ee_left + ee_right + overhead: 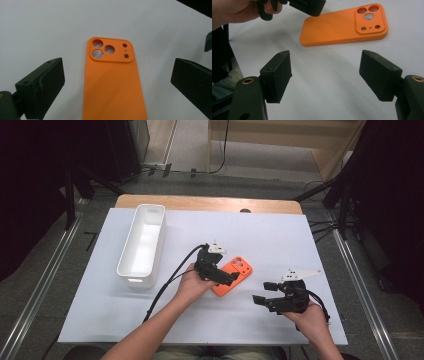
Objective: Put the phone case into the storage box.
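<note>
No readable writing or brand mark on anything in view. Orange phone case (233, 275) lies flat, back side up, on the white table sheet (280, 235), a little right of centre; its camera-cutout block faces the far edge of the table in the high view. No logo on its back; three large round openings and smaller holes in the raised corner block. White oblong bin (142, 245) stands to the left of the case, well apart from it, long side running away from the person; inside looks bare. Left gripper (117, 75) held just over the near end of the case, jaws spread wide on either side of it, pads clear of its edges, gripping nothing. Right gripper (325, 75) near the case's right side, over bare sheet, jaws apart, nothing between them.
</note>
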